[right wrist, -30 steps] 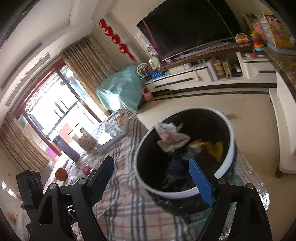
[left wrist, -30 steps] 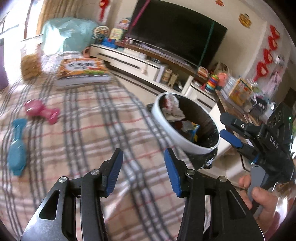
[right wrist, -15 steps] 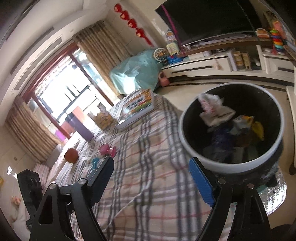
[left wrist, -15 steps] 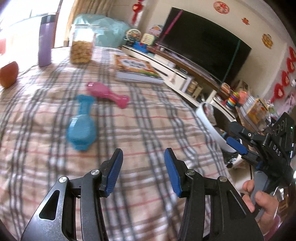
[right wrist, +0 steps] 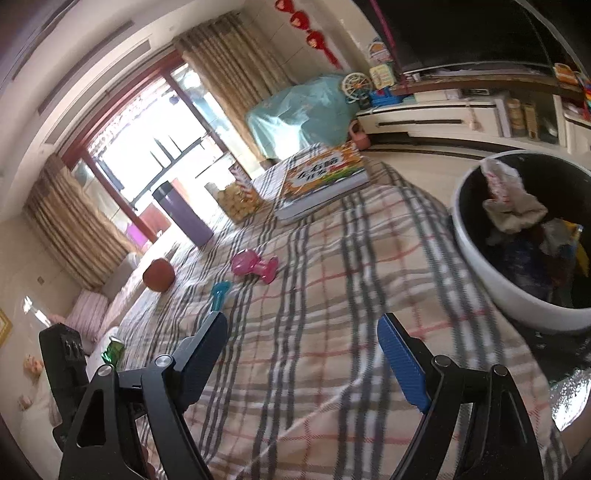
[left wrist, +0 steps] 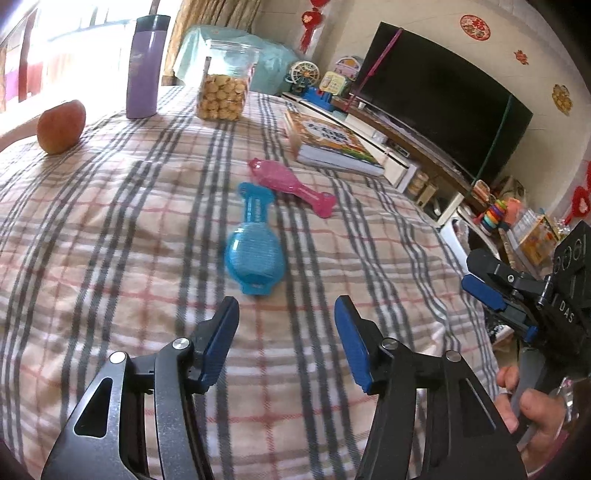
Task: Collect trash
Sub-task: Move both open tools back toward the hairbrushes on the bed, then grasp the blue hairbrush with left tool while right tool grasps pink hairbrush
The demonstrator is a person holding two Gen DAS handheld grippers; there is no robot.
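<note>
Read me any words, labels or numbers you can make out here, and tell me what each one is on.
"DAS": on the black body of the right hand-held gripper, seen from the left wrist view.
Book cover: large Chinese title characters, too blurred to read.
Purple bottle: a faint mark, unreadable.
Red wall decorations: no legible text.

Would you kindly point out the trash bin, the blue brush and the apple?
trash bin (right wrist: pixel 491 284), right wrist view, on its white outer wall.
blue brush (left wrist: pixel 255 254), left wrist view, on its round head.
apple (left wrist: pixel 61 125), left wrist view, on its middle.

"DAS" on right gripper (left wrist: pixel 484 291)
</note>
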